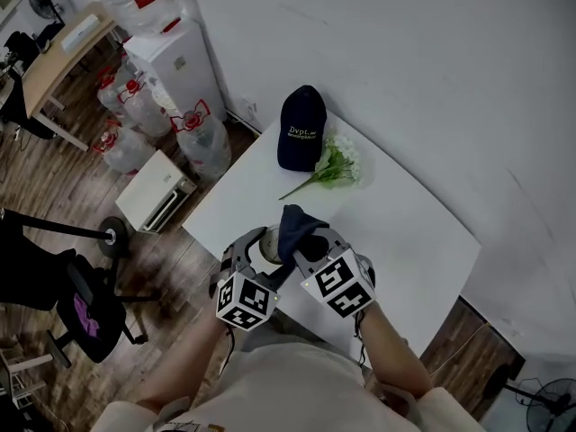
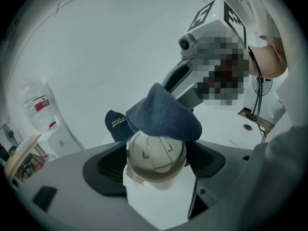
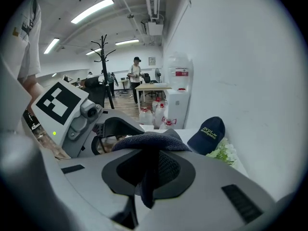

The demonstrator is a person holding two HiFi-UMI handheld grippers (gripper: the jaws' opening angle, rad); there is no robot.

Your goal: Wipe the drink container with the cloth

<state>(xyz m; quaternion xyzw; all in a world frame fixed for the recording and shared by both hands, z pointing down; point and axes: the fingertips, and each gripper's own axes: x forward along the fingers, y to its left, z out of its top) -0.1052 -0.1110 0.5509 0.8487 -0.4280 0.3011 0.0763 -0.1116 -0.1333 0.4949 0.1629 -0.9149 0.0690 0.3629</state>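
A cream drink container (image 2: 155, 159) with a flip lid sits between the jaws of my left gripper (image 2: 155, 170), which is shut on it; in the head view only its lid (image 1: 268, 244) peeks out. My right gripper (image 3: 148, 170) is shut on a dark blue cloth (image 3: 150, 143). The cloth (image 2: 163, 115) drapes over the far side of the container's lid. In the head view both grippers (image 1: 256, 273) (image 1: 317, 252) meet at the near-left part of the white table (image 1: 405, 232), the cloth (image 1: 297, 228) bunched above them.
A navy cap (image 1: 301, 126) and a bunch of white flowers (image 1: 335, 165) lie at the table's far end. Water jugs (image 1: 202, 138), a white dispenser (image 1: 175, 61) and a black office chair (image 1: 85, 309) stand on the floor to the left. A wall runs behind the table.
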